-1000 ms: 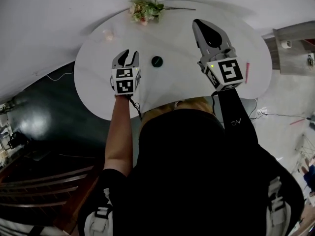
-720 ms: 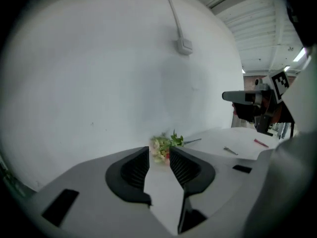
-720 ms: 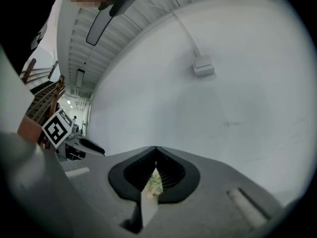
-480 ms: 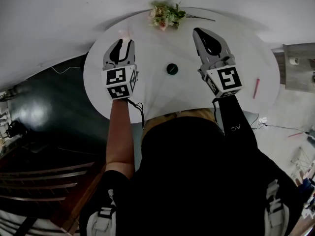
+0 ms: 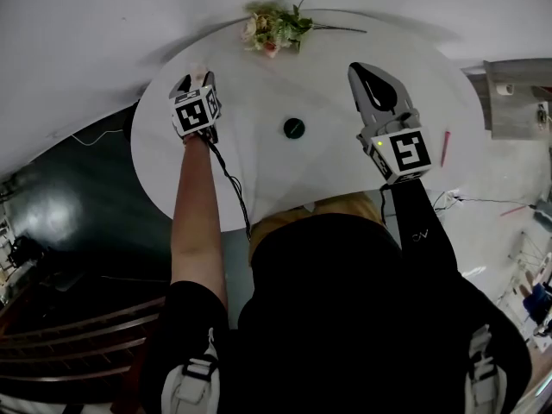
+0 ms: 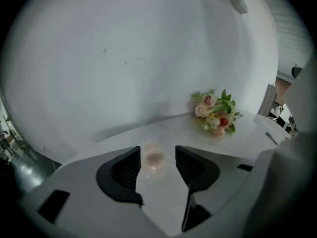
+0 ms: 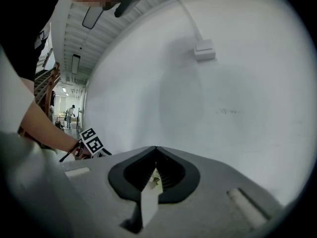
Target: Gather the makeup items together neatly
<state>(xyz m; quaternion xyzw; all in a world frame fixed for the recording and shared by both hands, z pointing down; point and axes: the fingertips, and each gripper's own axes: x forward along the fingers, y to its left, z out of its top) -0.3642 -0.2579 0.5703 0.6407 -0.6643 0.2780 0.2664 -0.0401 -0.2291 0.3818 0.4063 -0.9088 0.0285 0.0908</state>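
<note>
Head view looks down on table (image 5: 332,89); gripper views face wall (image 6: 124,58).

Table (image 5: 259,179) mostly bare; only black round item (image 5: 294,128) at centre, bouquet (image 5: 274,29) at far edge, wall (image 5: 95,24) behind.

Smooth, matt white table (image 5: 259,166); small translucent, glossy jar (image 6: 154,157).

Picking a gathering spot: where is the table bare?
Bare: between the black round item and the red stick, and the near edge of the table. Busier at the far rim by the bouquet and left by the small jar.
</note>
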